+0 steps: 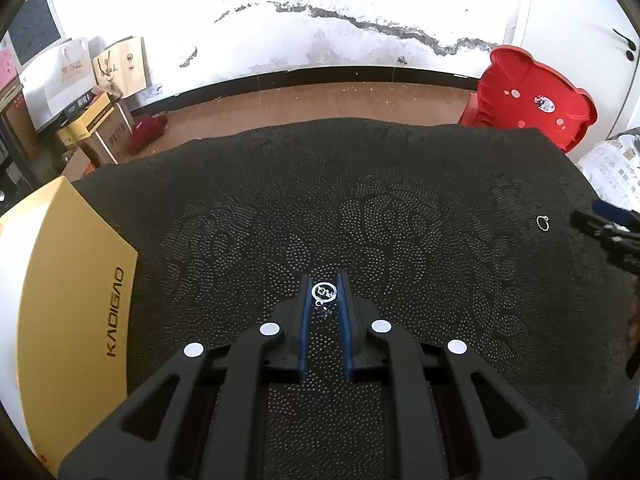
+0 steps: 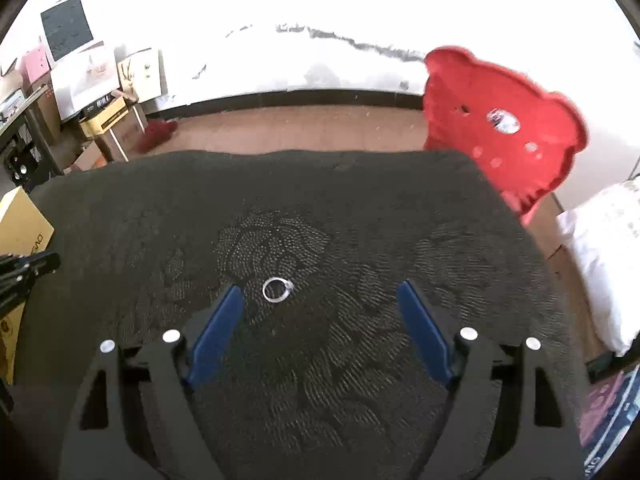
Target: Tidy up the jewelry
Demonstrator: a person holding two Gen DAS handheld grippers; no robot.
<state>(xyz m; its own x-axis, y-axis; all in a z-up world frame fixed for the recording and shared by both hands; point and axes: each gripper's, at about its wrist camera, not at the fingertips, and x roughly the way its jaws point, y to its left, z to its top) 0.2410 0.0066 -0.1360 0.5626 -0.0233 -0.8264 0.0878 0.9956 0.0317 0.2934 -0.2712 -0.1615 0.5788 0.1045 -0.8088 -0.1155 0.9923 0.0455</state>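
My left gripper (image 1: 324, 280) has its blue pads closed on a small silver hoop earring with a charm (image 1: 324, 292), held just above the black patterned cloth (image 1: 280, 208). A silver ring (image 2: 277, 289) lies on the cloth in the right wrist view, between the fingers of my right gripper (image 2: 320, 292) and nearer the left pad. The right gripper is wide open and empty. The same ring (image 1: 542, 223) shows at the far right of the left wrist view, just left of the right gripper's tip.
A yellow KADIGAO box (image 1: 72, 304) lies at the cloth's left edge. A red plastic stool (image 1: 528, 100) stands beyond the far right corner. Boxes and bags (image 1: 92, 92) are stacked on the floor at the left. A white pillow (image 2: 604, 264) lies at the right.
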